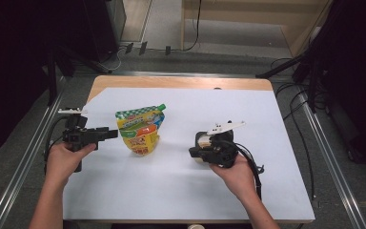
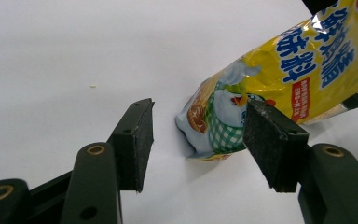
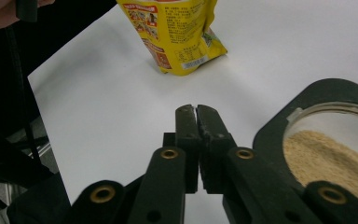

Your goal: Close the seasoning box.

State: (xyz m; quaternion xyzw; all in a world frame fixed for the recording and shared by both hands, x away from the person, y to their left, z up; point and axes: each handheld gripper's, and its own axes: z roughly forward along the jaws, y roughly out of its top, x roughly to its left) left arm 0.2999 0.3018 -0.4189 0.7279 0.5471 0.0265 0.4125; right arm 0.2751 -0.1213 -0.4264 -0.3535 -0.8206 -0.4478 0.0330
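**One pouch, one jar, two tongs**

One yellow pouch [image 1: 140, 131] lies on the white table [image 1: 171, 191], and it serves as the landmark here. It has a green cap at its far corner, blue lettering, a cartoon figure in green check on the front, and small print with a barcode on the back; its body looks crumpled and partly slack. One black-rimmed jar [image 3: 326, 149], holding pale brown powder, sits well to the pouch's right. The left tongs [image 2: 198, 140] hover just left of the pouch, jaws apart around its lower corner without pressing on it. The right tongs [image 3: 196, 140], beside the jar, are closed on nothing.
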